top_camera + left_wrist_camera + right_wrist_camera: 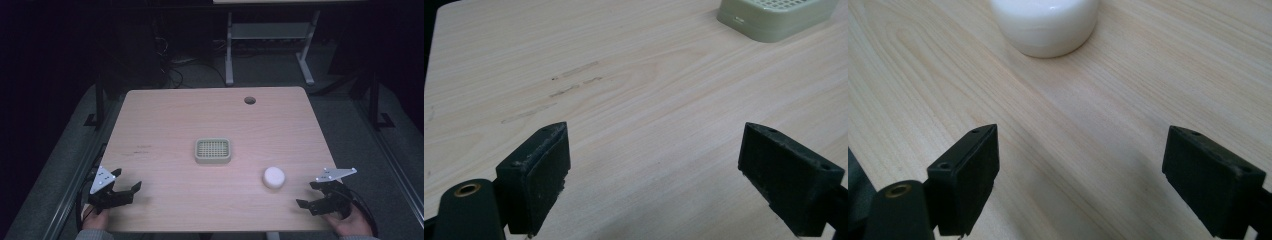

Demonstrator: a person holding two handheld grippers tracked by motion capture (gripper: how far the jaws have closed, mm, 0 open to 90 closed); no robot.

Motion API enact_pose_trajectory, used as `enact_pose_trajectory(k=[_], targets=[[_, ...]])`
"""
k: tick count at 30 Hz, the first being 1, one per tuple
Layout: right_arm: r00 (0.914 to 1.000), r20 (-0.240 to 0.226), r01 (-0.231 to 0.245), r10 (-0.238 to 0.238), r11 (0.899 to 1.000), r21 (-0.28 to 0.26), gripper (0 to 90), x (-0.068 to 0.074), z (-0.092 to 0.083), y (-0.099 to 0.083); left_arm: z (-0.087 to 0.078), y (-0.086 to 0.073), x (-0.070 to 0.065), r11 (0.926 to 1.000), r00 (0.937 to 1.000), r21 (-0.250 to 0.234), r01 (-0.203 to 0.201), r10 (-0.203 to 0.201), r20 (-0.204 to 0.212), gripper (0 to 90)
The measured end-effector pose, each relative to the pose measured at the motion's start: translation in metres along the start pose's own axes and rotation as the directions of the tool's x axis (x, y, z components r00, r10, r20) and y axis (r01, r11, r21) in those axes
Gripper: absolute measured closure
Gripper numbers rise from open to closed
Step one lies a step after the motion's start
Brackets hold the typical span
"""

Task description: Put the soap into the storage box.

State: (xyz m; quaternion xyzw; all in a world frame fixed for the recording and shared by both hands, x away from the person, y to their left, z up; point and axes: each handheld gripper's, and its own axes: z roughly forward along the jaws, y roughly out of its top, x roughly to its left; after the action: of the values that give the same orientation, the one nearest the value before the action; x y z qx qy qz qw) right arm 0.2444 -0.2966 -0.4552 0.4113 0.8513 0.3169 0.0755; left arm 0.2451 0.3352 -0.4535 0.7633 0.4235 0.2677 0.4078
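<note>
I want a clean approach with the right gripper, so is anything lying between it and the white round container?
Nothing visible does. The right gripper sits open near the table edge, and bare wood lies between its jaws and the white round container. The green grid tray stands farther off, toward the middle, out of that path.

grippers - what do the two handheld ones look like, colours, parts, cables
Both tongs, left and right, are black, each with two blocky rectangular jaws showing small screw holes. A pale grey three-cornered plate with dark dots tops each. A brass-ringed hole sits beside one jaw. A dark cable trails from the right one. Grey sleeve cuffs show at the wrists.
</note>
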Motion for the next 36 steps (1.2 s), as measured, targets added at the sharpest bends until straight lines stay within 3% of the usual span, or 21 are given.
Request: enact_pose_trajectory(k=[7, 25, 30, 36], targets=[[0.9998, 0.0, 0.019, -0.019, 1.0, 0.002, 14.1, 0.004, -0.002, 0.01, -0.001, -0.001, 0.0, 1.0, 1.0, 0.007, -0.005, 0.005, -0.002, 12.9], [0.9942, 0.002, 0.107, -0.107, 0.991, 0.082, 14.3, 0.013, 0.004, 0.05, -0.003, -0.003, 0.002, 0.9999, 0.9999, 0.001, 0.013, -0.013, -0.01, 12.9], [0.9914, -0.01, 0.131, -0.13, 0.986, 0.107, 14.2, 0.018, 0.011, 0.066, -0.003, -0.003, 0.001, 0.9999, 0.9999, -0.003, 0.012, -0.012, -0.012, 12.9], [0.9862, -0.013, 0.165, -0.165, 0.972, 0.166, 14.2, 0.021, 0.021, 0.086, -0.003, -0.002, 0.0, 0.9999, 0.9998, -0.004, 0.015, -0.015, -0.014, 12.9]])
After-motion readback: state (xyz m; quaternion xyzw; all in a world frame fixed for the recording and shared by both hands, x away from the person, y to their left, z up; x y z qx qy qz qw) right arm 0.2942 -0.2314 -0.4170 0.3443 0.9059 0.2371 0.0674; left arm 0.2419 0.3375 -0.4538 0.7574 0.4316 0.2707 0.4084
